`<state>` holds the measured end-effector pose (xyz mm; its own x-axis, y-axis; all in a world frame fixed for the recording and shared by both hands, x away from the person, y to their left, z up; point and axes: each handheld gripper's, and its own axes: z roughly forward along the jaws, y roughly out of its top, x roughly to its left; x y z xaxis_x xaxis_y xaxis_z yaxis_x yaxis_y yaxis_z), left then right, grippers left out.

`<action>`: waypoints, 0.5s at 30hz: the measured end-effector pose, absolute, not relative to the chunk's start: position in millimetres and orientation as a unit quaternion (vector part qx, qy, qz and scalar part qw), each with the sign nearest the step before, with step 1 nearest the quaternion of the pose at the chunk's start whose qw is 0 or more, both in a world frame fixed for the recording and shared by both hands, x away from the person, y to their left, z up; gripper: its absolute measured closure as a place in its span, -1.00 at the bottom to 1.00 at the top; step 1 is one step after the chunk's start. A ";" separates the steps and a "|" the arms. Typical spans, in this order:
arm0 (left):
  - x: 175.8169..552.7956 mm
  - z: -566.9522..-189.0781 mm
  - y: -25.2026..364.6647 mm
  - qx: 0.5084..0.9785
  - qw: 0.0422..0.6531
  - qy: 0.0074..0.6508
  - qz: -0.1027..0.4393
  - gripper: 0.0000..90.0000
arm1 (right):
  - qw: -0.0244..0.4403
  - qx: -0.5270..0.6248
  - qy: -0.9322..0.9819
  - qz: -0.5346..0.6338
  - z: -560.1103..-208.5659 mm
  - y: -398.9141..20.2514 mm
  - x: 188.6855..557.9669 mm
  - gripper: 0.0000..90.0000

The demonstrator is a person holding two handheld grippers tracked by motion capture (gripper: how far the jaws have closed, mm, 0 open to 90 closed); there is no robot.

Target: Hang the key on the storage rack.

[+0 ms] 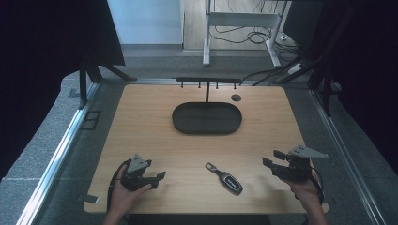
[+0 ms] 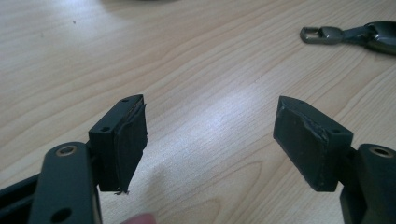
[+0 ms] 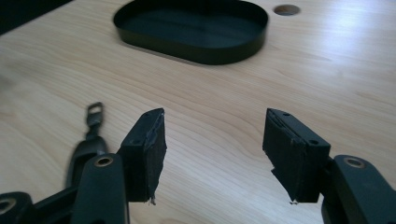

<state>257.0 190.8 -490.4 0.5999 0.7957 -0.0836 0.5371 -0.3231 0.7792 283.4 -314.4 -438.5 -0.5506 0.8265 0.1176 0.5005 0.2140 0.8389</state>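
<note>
The key fob [image 1: 226,178] lay flat on the counter [image 1: 155,136], near the front edge and between the two hands, with its metal clip pointing away toward the far left. Neither claw touched it. The left claw [image 1: 159,176] rested low on the counter at the front left, jaws spread wide with only bare wood between them; in the left gripper view the fob [image 2: 359,35] sat well off to the upper right of its pads. The right claw [image 1: 273,158] was held a little above the counter at the front right, its jaws also wide and empty; in the right gripper view the fob [image 3: 88,140] lay to the left of the left jaw, partly hidden behind it, not between the pads.

The oval black tray [image 1: 207,118] stood further back at the middle of the counter, with nothing visible inside it, and a rack with hooks [image 1: 207,80] rose behind it.

Judged from this, the work had barely begun: the fob was not yet picked up. Left to do, most likely, were closing a claw on it, lifting it, and carrying it to the tray or a hook.
</note>
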 end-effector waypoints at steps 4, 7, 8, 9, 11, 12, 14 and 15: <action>256.8 -489.8 192.1 0.796 0.405 0.420 0.160 -0.42 | 0.181 0.421 0.772 0.441 -426.7 -302.9 283.1 -0.10; 257.3 -491.2 190.7 0.798 0.403 0.419 0.158 -0.42 | 0.177 0.414 0.779 0.437 -419.6 -296.0 286.1 -0.08; 257.2 -491.5 189.9 0.798 0.403 0.420 0.157 -0.42 | 0.173 0.413 0.781 0.435 -418.1 -294.3 287.8 -0.07; 257.3 -491.7 189.4 0.799 0.402 0.419 0.156 -0.42 | 0.169 0.412 0.784 0.433 -417.2 -292.4 289.8 -0.06; 257.5 -492.0 188.9 0.800 0.401 0.418 0.155 -0.42 | 0.164 0.410 0.787 0.431 -416.5 -290.7 291.9 -0.06; 257.6 -492.5 188.3 0.801 0.401 0.418 0.155 -0.42 | 0.155 0.406 0.794 0.426 -415.4 -286.4 296.5 -0.06; 257.8 -493.4 187.5 0.801 0.400 0.418 0.153 -0.42 | 0.147 0.402 0.799 0.423 -414.7 -283.0 300.0 -0.06; 257.8 -493.6 187.3 0.801 0.400 0.418 0.153 -0.42 | 0.144 0.400 0.802 0.419 -414.2 -280.4 302.3 -0.06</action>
<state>257.8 187.3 -493.6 0.6043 0.7918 -0.0885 0.5470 -0.3316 0.7686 302.3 -280.4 -414.2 -0.6384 0.7626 0.1045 0.5217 0.3289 0.7872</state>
